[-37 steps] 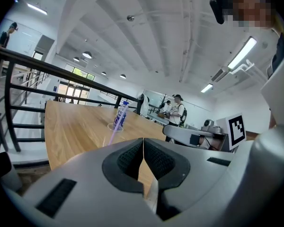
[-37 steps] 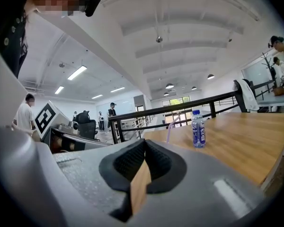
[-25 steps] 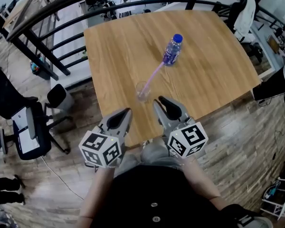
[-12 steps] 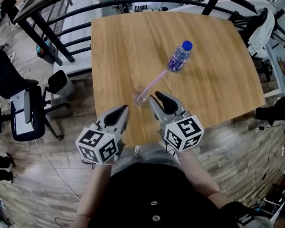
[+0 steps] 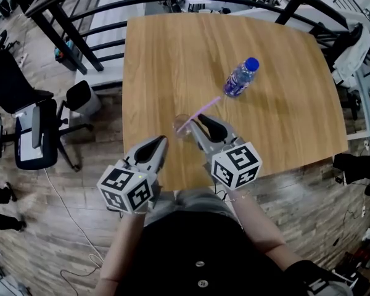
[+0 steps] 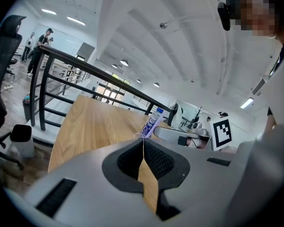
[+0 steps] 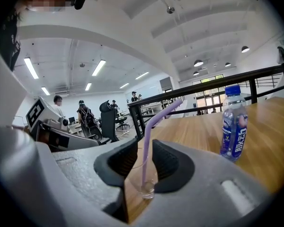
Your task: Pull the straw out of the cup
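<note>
A clear cup (image 5: 182, 126) stands near the front edge of the wooden table (image 5: 172, 54), with a purple straw (image 5: 200, 111) leaning out of it to the right. My right gripper (image 5: 199, 121) is just right of the cup and open. Its jaws have just been opening. In the right gripper view the straw (image 7: 148, 138) and cup (image 7: 145, 183) show in the gap between the pads (image 7: 123, 157), untouched. My left gripper (image 5: 153, 148) hovers at the table's front edge, left of the cup, shut and holding nothing; in its own view the pads (image 6: 154, 157) meet.
A purple-labelled water bottle (image 5: 240, 78) with a blue cap stands further back on the right, also seen as the bottle (image 7: 233, 124) in the right gripper view. A black railing (image 5: 80, 48) runs behind and left of the table. An office chair (image 5: 31, 134) stands on the floor at left.
Both grippers have moved forward toward the cup. The right gripper's tips have come close beside it. The cup, straw and bottle have kept their places on the table.
</note>
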